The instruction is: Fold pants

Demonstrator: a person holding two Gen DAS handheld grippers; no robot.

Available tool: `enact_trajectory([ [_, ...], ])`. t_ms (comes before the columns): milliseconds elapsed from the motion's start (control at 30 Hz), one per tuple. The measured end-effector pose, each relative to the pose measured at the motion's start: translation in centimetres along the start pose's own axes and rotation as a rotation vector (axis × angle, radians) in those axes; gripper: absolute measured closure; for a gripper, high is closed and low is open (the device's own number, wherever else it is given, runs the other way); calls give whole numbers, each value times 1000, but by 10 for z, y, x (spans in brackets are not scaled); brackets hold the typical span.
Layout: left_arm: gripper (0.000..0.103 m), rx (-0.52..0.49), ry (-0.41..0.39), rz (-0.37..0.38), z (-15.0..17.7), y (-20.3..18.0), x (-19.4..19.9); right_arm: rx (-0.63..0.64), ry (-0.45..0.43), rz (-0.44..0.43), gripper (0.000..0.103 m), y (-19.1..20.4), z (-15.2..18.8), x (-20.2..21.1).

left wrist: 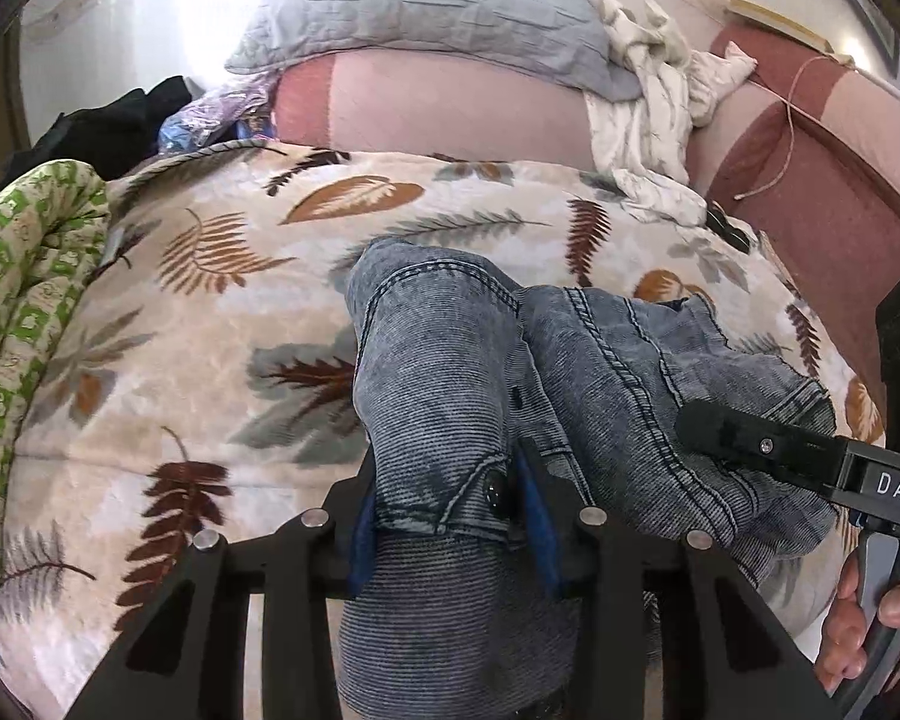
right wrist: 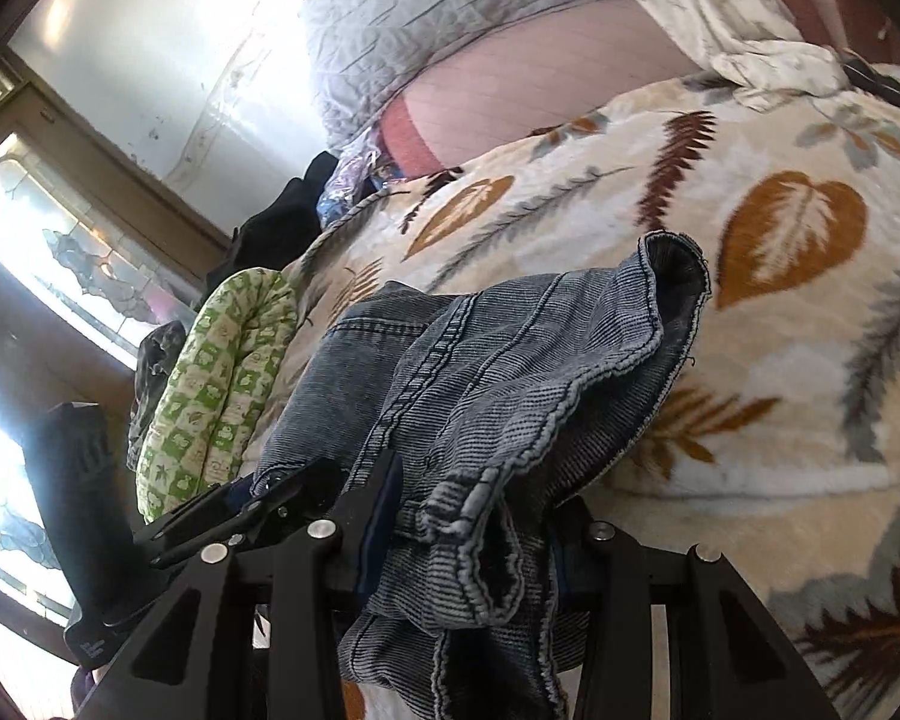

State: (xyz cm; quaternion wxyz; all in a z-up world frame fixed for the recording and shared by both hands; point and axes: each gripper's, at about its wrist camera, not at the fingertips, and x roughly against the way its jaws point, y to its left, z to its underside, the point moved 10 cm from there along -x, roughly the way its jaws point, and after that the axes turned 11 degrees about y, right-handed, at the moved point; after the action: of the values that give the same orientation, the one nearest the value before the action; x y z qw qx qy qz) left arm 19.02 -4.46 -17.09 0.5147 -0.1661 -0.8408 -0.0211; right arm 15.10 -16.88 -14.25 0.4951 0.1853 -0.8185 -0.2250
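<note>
Green patterned roll [left wrist: 24, 324] lies along the left edge of the leaf-print blanket [left wrist: 210, 324]; your left gripper [left wrist: 450, 516] pinches the waistband of the denim pants [left wrist: 444, 360] beside the button, fabric bunched between its blue pads; the pants drape forward onto the blanket; your right gripper [right wrist: 468, 516] is clamped on a bunched hem of the same pants, cloth lifted off the bed; grey pillow [left wrist: 426, 6] sits behind, white cloth [left wrist: 648, 90] beside it.

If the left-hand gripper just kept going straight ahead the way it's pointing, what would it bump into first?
The left gripper is already shut on the jeans, so it would first push into that denim bunched ahead of its fingers. Beyond lies the leaf-patterned blanket, probably next, though depth is hard to judge.
</note>
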Motion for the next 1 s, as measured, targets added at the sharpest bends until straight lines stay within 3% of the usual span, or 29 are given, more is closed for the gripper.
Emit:
enact_trajectory([
  [400,61,38,-27,-46,-13,32,-4,49,-1,-12,60,23,-20,-30],
  [600,61,51,4,-54,-5,41,-24,27,32,-13,60,12,-12,-52],
  [1000,61,36,0,-50,4,39,-27,-4,49,-19,60,3,1,-57],
])
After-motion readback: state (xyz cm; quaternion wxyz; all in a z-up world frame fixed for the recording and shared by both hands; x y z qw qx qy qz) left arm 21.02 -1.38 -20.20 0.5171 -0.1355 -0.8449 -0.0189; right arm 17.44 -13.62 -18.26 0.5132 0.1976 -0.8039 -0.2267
